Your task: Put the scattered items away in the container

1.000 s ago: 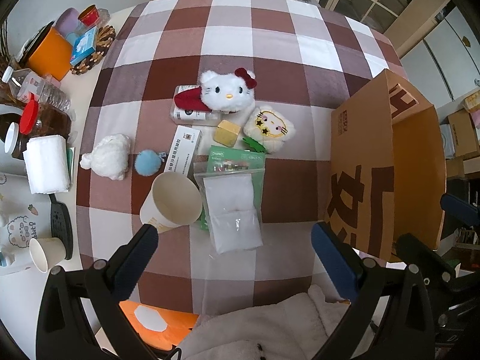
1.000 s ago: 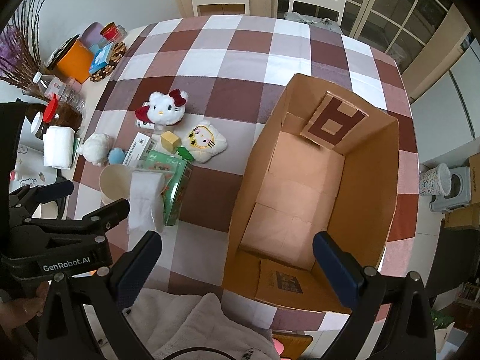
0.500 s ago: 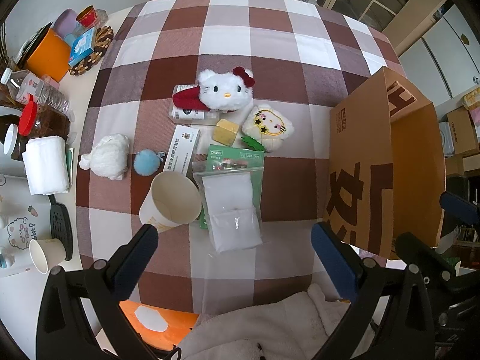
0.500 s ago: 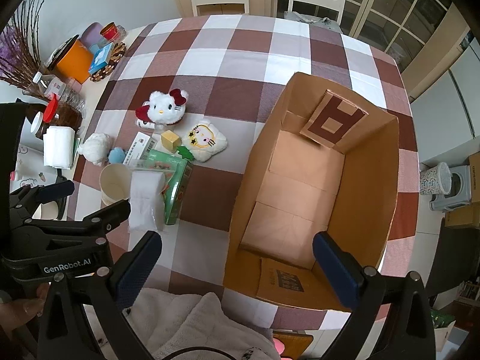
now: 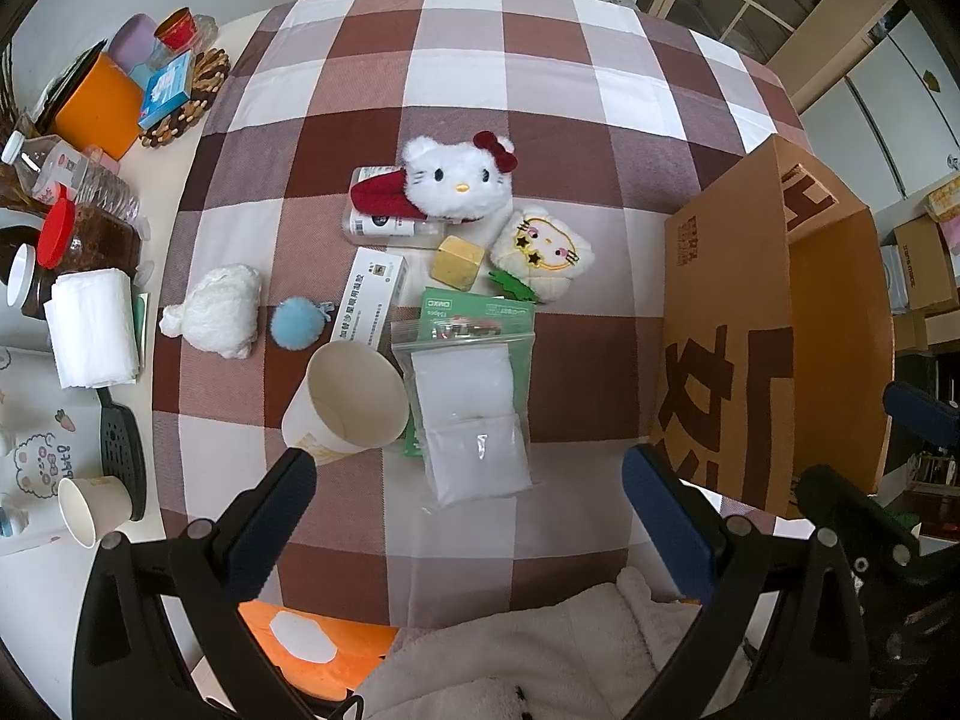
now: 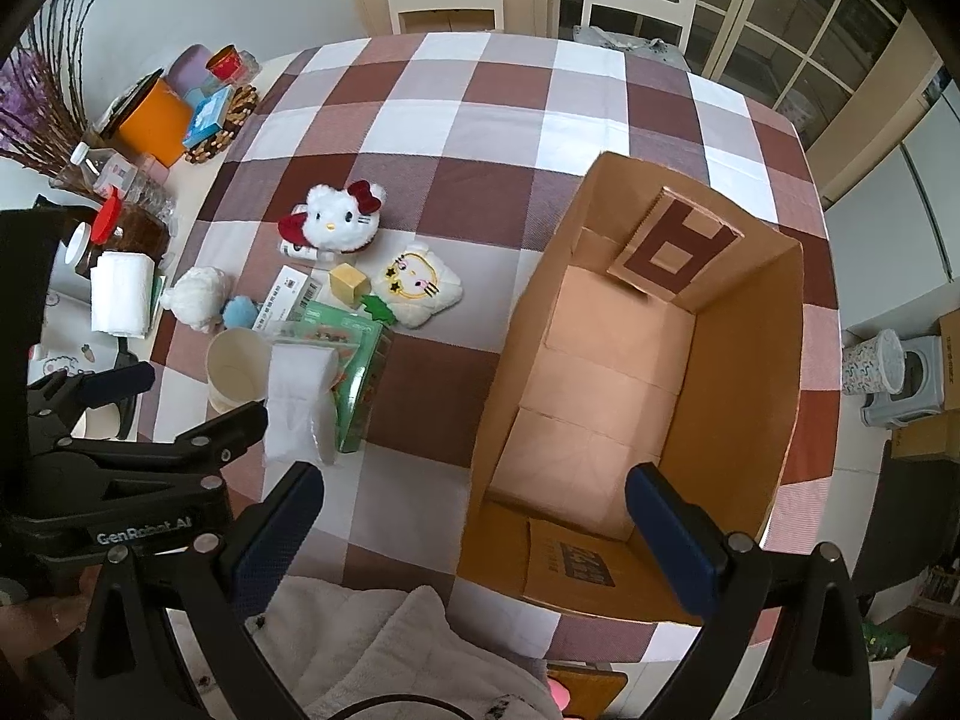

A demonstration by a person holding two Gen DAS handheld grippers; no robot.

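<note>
Still wide-open left tongs (image 5: 468,492) above the unmoved paper cup (image 5: 351,396).

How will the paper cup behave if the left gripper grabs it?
The paper cup lies tipped on its side, so a nudge would probably roll it in an arc. It looks empty and thin-walled, likely very light and easily crushed by a hard pinch. The open left gripper should close gently.

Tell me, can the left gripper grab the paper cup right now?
Probably yes. The left gripper is open, and the paper cup lies on its side just ahead of its left finger, with nothing between them. The plastic bag lies close beside it.
</note>
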